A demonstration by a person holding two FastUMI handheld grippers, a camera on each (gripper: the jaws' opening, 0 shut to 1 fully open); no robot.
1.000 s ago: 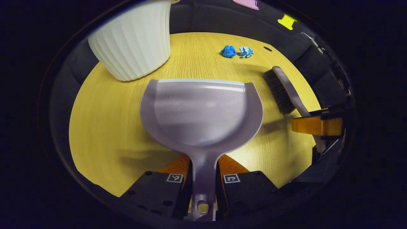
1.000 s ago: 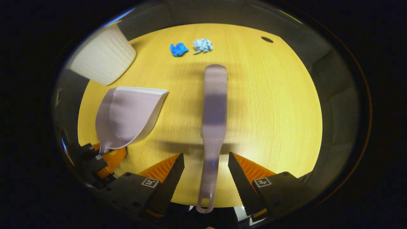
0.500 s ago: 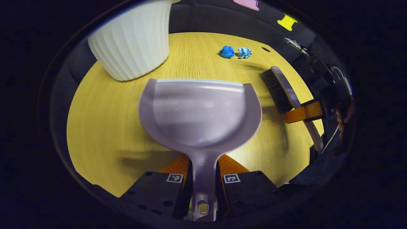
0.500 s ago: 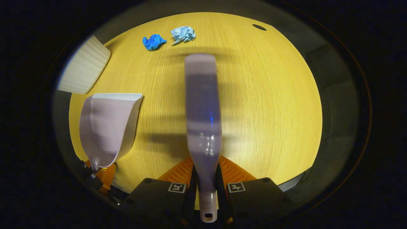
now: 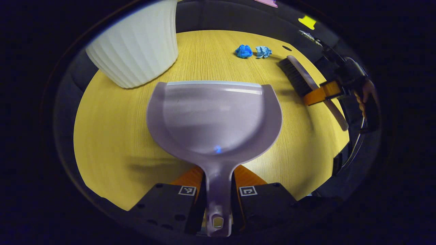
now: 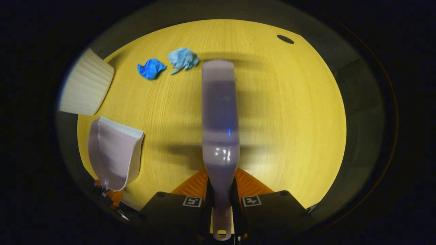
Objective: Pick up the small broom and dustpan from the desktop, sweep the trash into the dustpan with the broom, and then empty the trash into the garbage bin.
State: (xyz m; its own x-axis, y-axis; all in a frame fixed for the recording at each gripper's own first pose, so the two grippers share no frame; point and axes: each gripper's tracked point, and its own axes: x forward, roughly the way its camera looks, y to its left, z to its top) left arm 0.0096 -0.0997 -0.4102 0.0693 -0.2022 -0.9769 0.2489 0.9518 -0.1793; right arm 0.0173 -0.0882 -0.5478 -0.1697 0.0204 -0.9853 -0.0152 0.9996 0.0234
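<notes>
Broom and dustpan both in grip above the desk

Yellow wood-grain desktop [image 5: 112, 136] fills the booth's floor of view, with dark cloth wall behind it. Left gripper [image 5: 218, 190] has its two fingers pressed against the handle of the pale lilac dustpan [image 5: 213, 115], whose scoop points forward with its straight lip toward the far side of the desk. Beside the dustpan's far left corner stands a white ribbed garbage bin [image 5: 136, 47]. Two crumpled scraps lie side by side near the far edge: a dark blue wad [image 5: 244, 51] and a light blue wad [image 5: 263, 51], close together, whether touching cannot be told. Seen from the left gripper view, the small broom [image 5: 299, 76] hangs to the right with its dark bristles facing down toward the desk, just short of the scraps, held by the other tool in a person's hand [image 5: 362, 98]. Right gripper [image 6: 220, 200] is pinched on the broom's handle; in the right gripper view the broom's back [image 6: 219, 112] runs straight ahead, its tip just beside the light blue wad [image 6: 183, 58], with the dustpan [image 6: 114, 153] well off to the left
</notes>
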